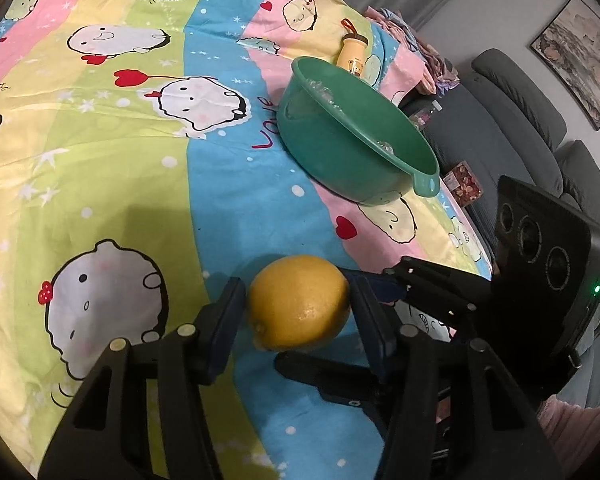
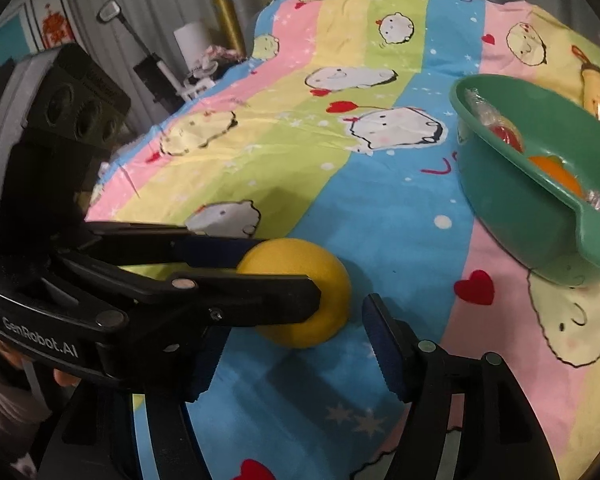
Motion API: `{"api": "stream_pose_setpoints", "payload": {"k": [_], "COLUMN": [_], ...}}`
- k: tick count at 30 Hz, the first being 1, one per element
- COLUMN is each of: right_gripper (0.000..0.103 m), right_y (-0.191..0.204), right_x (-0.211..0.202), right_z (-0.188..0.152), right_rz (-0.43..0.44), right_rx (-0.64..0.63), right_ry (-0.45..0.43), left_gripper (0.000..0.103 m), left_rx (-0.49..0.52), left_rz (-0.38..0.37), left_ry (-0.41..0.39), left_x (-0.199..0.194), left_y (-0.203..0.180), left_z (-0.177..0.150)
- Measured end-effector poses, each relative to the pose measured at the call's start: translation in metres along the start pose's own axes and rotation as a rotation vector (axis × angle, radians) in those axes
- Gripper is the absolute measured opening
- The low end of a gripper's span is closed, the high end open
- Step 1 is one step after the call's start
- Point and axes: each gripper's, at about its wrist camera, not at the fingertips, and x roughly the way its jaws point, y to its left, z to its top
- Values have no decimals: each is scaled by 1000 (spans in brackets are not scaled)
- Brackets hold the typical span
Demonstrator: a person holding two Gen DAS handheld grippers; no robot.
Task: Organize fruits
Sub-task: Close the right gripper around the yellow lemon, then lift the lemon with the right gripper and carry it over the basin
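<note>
A yellow lemon (image 1: 300, 304) lies on the cartoon-print cloth (image 1: 120, 184), near its front edge. My left gripper (image 1: 298, 308) is shut on it, one pad pressing each side. In the right wrist view the left gripper (image 2: 290, 272) comes in from the left, clamped on the same lemon (image 2: 328, 280). My right gripper (image 2: 296, 332) stands open, and its fingertips (image 2: 380, 332) flank the lemon's near side without touching it. Beyond stands a green bowl (image 1: 328, 160), also seen in the right wrist view (image 2: 512, 220), holding a wrapped red fruit (image 2: 504, 136) and an orange fruit (image 2: 556, 172).
A small yellow bottle (image 1: 352, 52) lies behind the bowl. The cloth's edge drops off at the right toward a grey sofa (image 1: 520, 128) and a patterned box (image 1: 464, 184). In the right wrist view, a lamp and clutter (image 2: 188, 68) stand past the cloth's far left edge.
</note>
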Motion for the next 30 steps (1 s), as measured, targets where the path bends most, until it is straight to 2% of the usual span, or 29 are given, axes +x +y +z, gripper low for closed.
{"api": "stream_pose_setpoints", "payload": {"k": [5, 11, 17, 30], "right_gripper": [62, 61, 61, 61], "right_y": [3, 0, 1, -5], "right_x": [1, -6, -27, -65], "right_z": [-1, -3, -2, 12], "right_rz": [-13, 11, 27, 42], "right_rx": [-6, -2, -58, -101], "right_ry": [-22, -60, -133, -249], "left_gripper": [54, 54, 54, 54], "left_rx": [9, 62, 158, 250], "left_rz": [16, 75, 150, 219], "left_ry": [-2, -25, -78, -145], "left_x": [0, -3, -12, -25], "left_y": [-3, -20, -50, -90], "left_z": [-1, -2, -2, 17]}}
